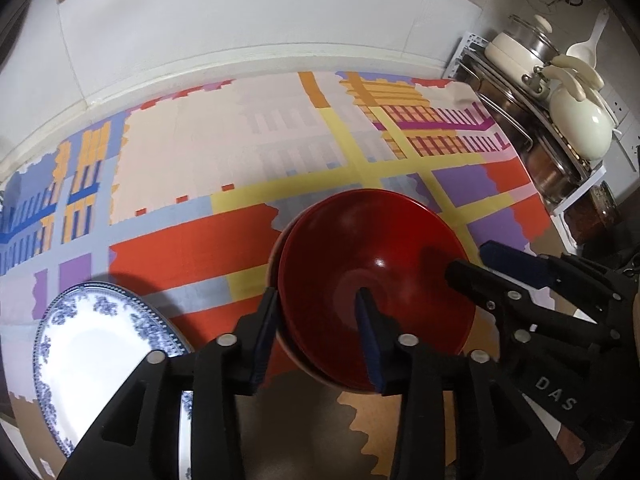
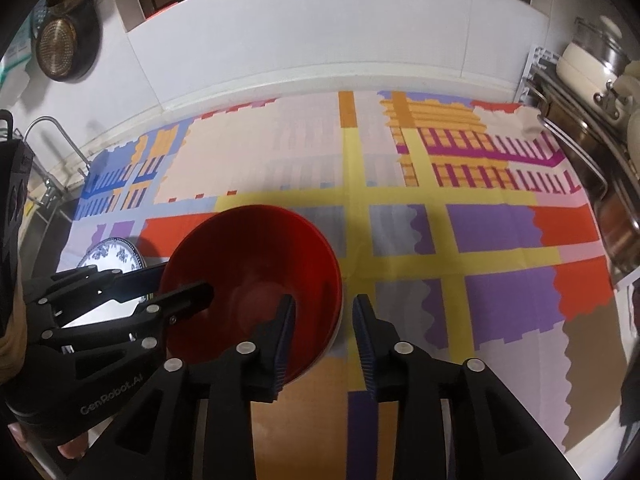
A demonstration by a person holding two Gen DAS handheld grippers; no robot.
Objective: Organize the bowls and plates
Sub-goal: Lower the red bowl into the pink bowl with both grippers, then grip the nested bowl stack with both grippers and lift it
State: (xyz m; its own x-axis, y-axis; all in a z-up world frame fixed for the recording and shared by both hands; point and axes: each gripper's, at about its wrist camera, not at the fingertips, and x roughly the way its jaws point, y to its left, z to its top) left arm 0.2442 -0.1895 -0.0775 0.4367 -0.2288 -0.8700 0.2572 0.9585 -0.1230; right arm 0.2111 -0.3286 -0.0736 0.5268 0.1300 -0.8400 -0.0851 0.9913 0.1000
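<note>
Downward-tilted, both tools (image 1: 316, 336) (image 2: 322, 340) astride bowl (image 1: 372, 264) rim.

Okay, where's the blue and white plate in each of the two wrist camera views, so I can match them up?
Left wrist view: the blue and white plate lies at the lower left, partly behind the left gripper.
Right wrist view: the same plate is small at the middle left, partly hidden by the left gripper.
Shared landmark: the red bowl, just right of the plate in both.
</note>
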